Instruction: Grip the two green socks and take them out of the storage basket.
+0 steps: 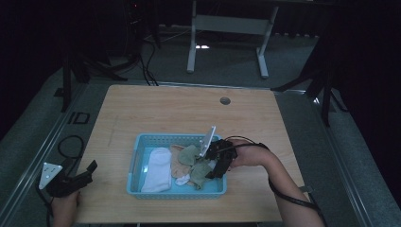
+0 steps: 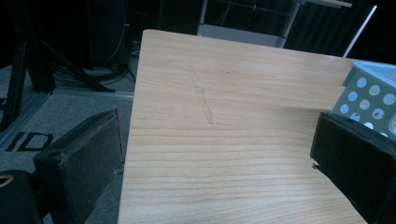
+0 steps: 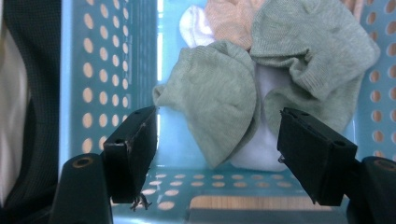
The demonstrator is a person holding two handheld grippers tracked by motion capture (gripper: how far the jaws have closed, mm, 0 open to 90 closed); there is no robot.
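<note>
Inside the blue basket (image 1: 137, 163) on the counter (image 1: 165, 109), a crumpled sage-green sock (image 1: 198, 170) is seen from above beneath the right tool (image 1: 218, 163). Seen closer, the soft ribbed sock (image 3: 215, 98) is flanked, untouched, by spread jaws. Nearby, the left tool (image 2: 215, 158) is held spread.

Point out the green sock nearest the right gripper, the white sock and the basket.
green sock (image 3: 217, 105), right gripper view, middle of its fabric
white sock (image 1: 158, 169), high view, mid-length
basket (image 1: 138, 156), high view, left wall
</note>
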